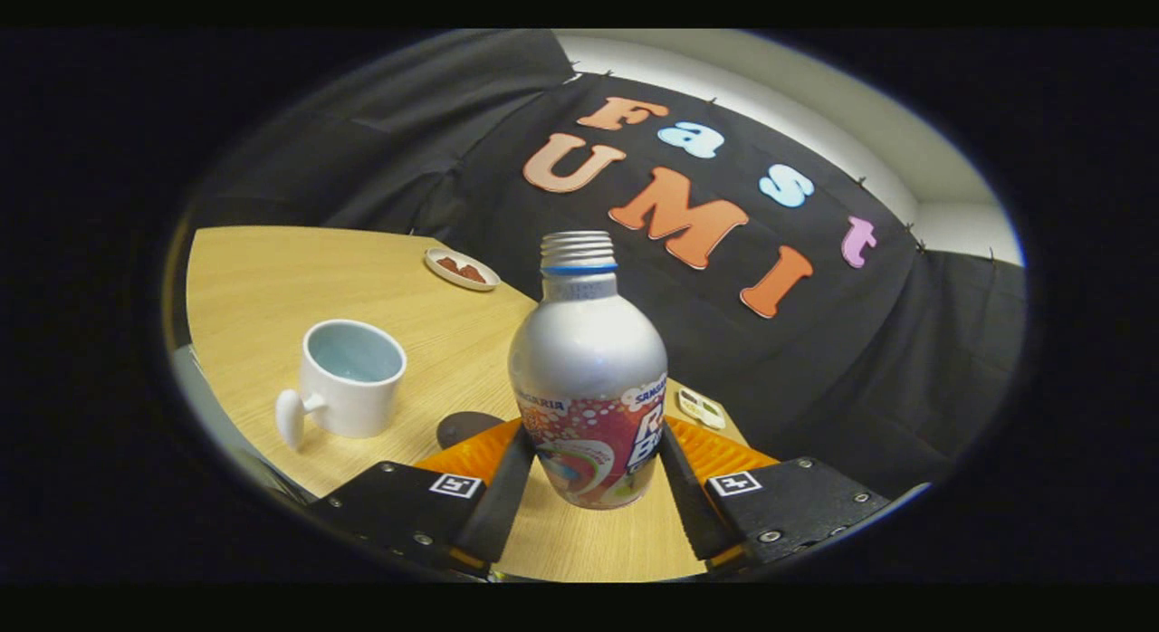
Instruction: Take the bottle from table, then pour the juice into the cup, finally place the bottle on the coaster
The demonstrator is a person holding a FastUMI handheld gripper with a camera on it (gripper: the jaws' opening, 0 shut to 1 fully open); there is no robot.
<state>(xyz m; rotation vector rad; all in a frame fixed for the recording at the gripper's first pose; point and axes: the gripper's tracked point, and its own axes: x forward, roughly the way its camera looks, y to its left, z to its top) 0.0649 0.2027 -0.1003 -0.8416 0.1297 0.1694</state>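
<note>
On the wooden table [272, 279] the cup [349, 378] stands to the left. My gripper [590, 474] has both fingers pressed on the bottle [589, 378], cap off, apparently lifted. I judge pouring is next: carry it over the cup, tilt slowly.

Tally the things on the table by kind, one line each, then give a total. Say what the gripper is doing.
Bottle: 1, uncapped, between the gripper fingers, which press its sides
Cup: 1
Dark coaster: 1
Small plate: 1
Small pale item, unclear: 1
Total: 5
</note>
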